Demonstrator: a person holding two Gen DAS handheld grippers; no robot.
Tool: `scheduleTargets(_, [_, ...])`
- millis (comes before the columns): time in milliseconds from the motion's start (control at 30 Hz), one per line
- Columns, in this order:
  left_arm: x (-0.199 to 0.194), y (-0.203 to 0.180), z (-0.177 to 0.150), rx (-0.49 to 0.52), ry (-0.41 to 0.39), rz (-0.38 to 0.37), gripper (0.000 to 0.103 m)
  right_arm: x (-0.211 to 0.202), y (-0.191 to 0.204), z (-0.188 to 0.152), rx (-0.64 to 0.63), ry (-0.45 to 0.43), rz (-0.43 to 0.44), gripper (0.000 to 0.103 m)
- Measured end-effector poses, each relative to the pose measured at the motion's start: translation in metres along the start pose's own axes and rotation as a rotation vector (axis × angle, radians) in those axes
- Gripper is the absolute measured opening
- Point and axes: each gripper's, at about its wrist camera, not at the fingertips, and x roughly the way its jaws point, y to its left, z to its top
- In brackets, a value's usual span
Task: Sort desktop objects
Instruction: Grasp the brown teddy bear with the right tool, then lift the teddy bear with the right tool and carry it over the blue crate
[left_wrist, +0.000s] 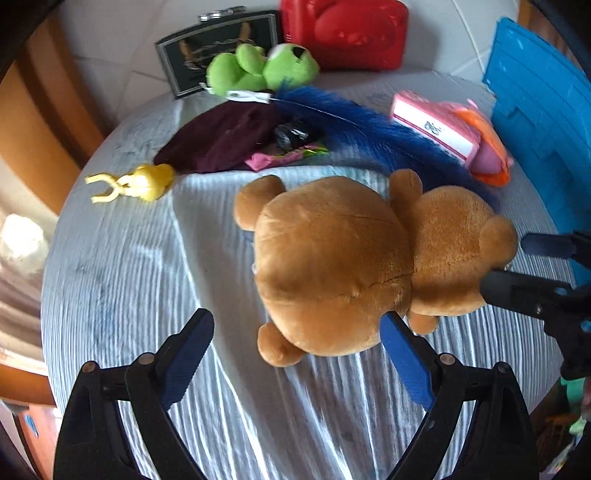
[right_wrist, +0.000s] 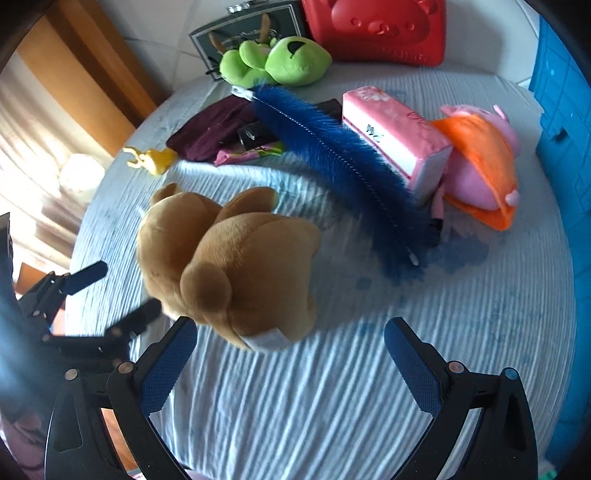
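A brown teddy bear (left_wrist: 354, 266) lies face down on the striped cloth; it also shows in the right wrist view (right_wrist: 229, 258). My left gripper (left_wrist: 295, 332) is open, its right finger tucked under the bear's lower edge. My right gripper (right_wrist: 291, 339) is open, its left finger just below the bear's ear. The right gripper also shows in the left wrist view (left_wrist: 517, 266) beside the bear's head. The left gripper shows at the left of the right wrist view (right_wrist: 122, 291), close to the bear.
Behind the bear lie a blue fluffy duster (right_wrist: 343, 158), a pink tissue pack (right_wrist: 395, 136), a pink and orange plush (right_wrist: 480, 162), a green frog plush (right_wrist: 277, 61), dark maroon cloth (right_wrist: 210, 129) and a yellow toy (right_wrist: 151, 158). A red box (right_wrist: 376, 29) and blue crate (left_wrist: 543, 118) stand behind.
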Motion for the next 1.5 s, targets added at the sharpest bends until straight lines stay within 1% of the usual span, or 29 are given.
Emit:
scheduleTargets(67, [0.008,-0.002,0.004,0.028,0.011,-0.035,0.092,0.005,0.004,0.004,0.006,0.001,-0.015,0.103])
scheduleTargets(133, [0.014,-0.001,0.008,0.027,0.015,-0.073,0.092,0.011,0.007,0.007,0.015,0.01,-0.041,0.103])
scheduleTargets(200, [0.017,-0.004,0.009,0.047,0.019,-0.103,0.095,0.017,0.009,0.009,0.024,0.021,-0.058,0.103])
scheduleTargets(233, [0.021,-0.007,0.01,0.068,0.027,-0.102,0.1,0.02,0.01,0.009,0.025,0.025,-0.062,0.103])
scheduleTargets(300, [0.027,-0.01,0.01,0.098,0.029,-0.101,0.102,0.026,0.01,0.012,0.025,0.032,-0.076,0.103])
scheduleTargets(367, [0.029,-0.01,0.011,0.087,0.021,-0.119,0.102,0.028,0.008,0.013,0.027,0.032,-0.058,0.103])
scheduleTargets(433, [0.03,-0.012,0.013,0.103,0.014,-0.128,0.102,0.03,0.007,0.015,0.034,0.039,-0.06,0.103])
scheduleTargets(533, [0.036,-0.018,0.015,0.134,0.019,-0.133,0.102,0.035,0.011,0.017,0.012,0.05,-0.069,0.103])
scheduleTargets(633, [0.038,-0.02,0.021,0.139,0.012,-0.121,0.103,0.045,0.012,0.018,0.007,0.065,-0.07,0.103])
scheduleTargets(733, [0.036,-0.019,0.025,0.145,-0.007,-0.125,0.102,0.044,0.006,0.02,0.028,0.043,-0.048,0.103])
scheduleTargets(767, [0.034,-0.02,0.026,0.149,-0.015,-0.127,0.101,0.043,0.005,0.021,0.031,0.039,-0.043,0.103])
scheduleTargets(800, [0.032,-0.021,0.027,0.154,-0.025,-0.125,0.099,0.042,0.003,0.022,0.033,0.033,-0.034,0.099])
scheduleTargets(833, [0.03,-0.022,0.029,0.158,-0.036,-0.119,0.096,0.039,0.003,0.022,0.035,0.022,-0.002,0.082])
scheduleTargets(867, [0.027,-0.022,0.03,0.159,-0.048,-0.109,0.095,0.036,0.005,0.023,0.039,0.015,0.012,0.076])
scheduleTargets(933, [0.025,-0.024,0.031,0.157,-0.047,-0.108,0.095,0.032,0.008,0.023,0.022,0.008,-0.009,0.074])
scheduleTargets(1067, [0.016,-0.022,0.03,0.126,-0.051,-0.115,0.093,0.025,0.011,0.018,0.016,-0.007,-0.001,0.07])
scheduleTargets(1200, [-0.007,-0.022,0.032,0.132,-0.104,-0.117,0.093,0.002,0.015,0.015,0.002,-0.052,0.004,0.069])
scheduleTargets(1333, [-0.041,-0.03,0.04,0.148,-0.192,-0.121,0.093,-0.036,0.017,0.016,-0.013,-0.133,-0.007,0.069])
scheduleTargets(1500, [-0.1,-0.052,0.06,0.164,-0.345,-0.126,0.093,-0.102,0.009,0.017,-0.051,-0.272,-0.034,0.068])
